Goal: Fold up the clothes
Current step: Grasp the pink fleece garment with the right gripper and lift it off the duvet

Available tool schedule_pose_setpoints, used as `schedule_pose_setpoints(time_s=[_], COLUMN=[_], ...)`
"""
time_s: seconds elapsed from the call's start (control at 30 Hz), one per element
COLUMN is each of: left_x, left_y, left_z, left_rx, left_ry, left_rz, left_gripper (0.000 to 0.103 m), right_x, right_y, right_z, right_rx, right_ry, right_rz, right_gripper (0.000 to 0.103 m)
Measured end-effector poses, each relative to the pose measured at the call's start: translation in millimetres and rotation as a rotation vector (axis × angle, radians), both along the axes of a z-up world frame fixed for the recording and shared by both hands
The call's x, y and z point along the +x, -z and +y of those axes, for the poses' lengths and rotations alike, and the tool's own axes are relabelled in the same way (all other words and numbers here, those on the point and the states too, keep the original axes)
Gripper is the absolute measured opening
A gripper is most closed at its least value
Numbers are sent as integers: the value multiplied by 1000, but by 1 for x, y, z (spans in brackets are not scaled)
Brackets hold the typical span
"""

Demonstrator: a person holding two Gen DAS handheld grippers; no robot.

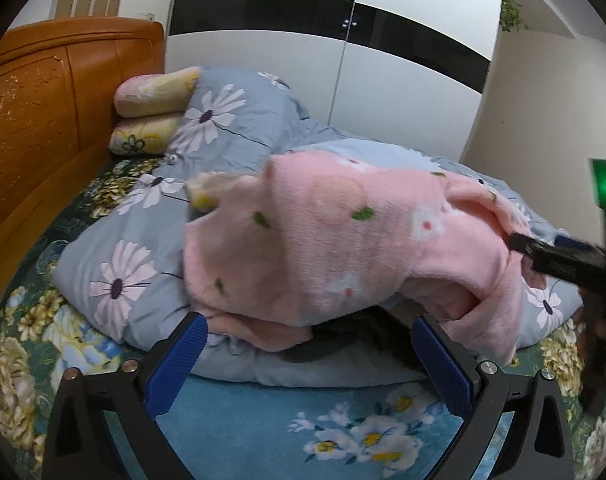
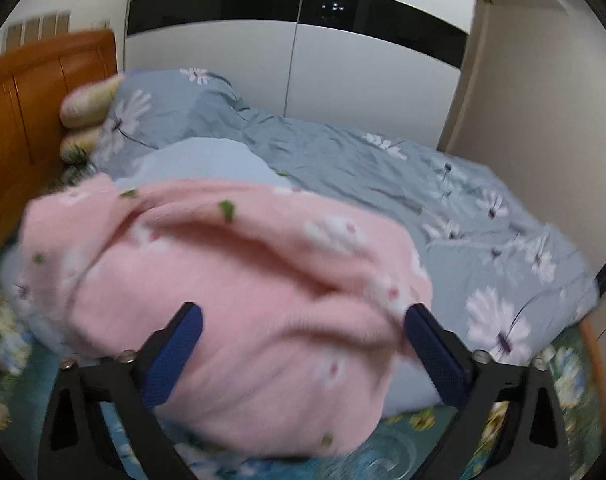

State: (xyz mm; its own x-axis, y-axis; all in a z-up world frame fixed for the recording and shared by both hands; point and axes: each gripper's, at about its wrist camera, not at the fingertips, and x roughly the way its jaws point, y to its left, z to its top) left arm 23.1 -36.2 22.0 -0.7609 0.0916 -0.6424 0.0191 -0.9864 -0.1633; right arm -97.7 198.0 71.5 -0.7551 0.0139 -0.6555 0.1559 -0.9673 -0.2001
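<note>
A pink fleece garment (image 1: 343,240) with small flowers and green leaves lies bunched on the grey-blue daisy quilt (image 1: 231,120). My left gripper (image 1: 309,340) is open, its blue pads (image 1: 183,356) at the garment's near edge, above a dark cloth (image 1: 343,344) under it. My right gripper shows at the right of the left wrist view (image 1: 519,242), at the garment's right fold. In the right wrist view, blurred, the right gripper (image 2: 303,328) is open with the pink garment (image 2: 243,300) lying between and under its fingers.
An orange wooden headboard (image 1: 43,120) stands at the left with two stacked pillows (image 1: 151,112). A white wardrobe with a black band (image 1: 323,40) is behind the bed. The flowered teal sheet (image 1: 303,420) covers the near mattress. The quilt (image 2: 463,220) spreads to the right.
</note>
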Motion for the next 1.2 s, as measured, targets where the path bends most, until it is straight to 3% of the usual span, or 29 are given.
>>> schedule_pose_setpoints(time_s=[0.13, 0.17, 0.2, 0.3, 0.63, 0.83, 0.9, 1.03, 1.2], left_x=[7, 9, 11, 17, 40, 58, 66, 87, 107], left_y=[-4, -5, -6, -8, -16, -27, -33, -44, -47], left_z=[-22, -28, -33, -45, -60, -73, -75, -72, -58], left_rx=[-40, -43, -46, -56, 9, 178, 200, 216, 236], left_ry=[-29, -35, -41, -55, -38, -40, -34, -10, 45], left_rz=[-3, -9, -14, -17, -28, -39, -28, 7, 13], left_gripper=[103, 103, 103, 103, 103, 103, 103, 103, 103], right_x=[-28, -35, -41, -48, 5, 71, 92, 130, 174], right_y=[4, 5, 6, -8, -105, -183, -209, -251, -286], right_z=[-21, -24, -26, -17, -6, -5, 6, 42, 121], right_rx=[96, 123, 152, 148, 36, -59, -81, -43, 57], right_ry=[-29, -24, -13, 55, 62, 52, 71, 138, 301], right_rz=[8, 1, -8, 13, 235, 389, 446, 526, 555], right_gripper=[78, 64, 42, 13, 6, 6, 6, 6, 6])
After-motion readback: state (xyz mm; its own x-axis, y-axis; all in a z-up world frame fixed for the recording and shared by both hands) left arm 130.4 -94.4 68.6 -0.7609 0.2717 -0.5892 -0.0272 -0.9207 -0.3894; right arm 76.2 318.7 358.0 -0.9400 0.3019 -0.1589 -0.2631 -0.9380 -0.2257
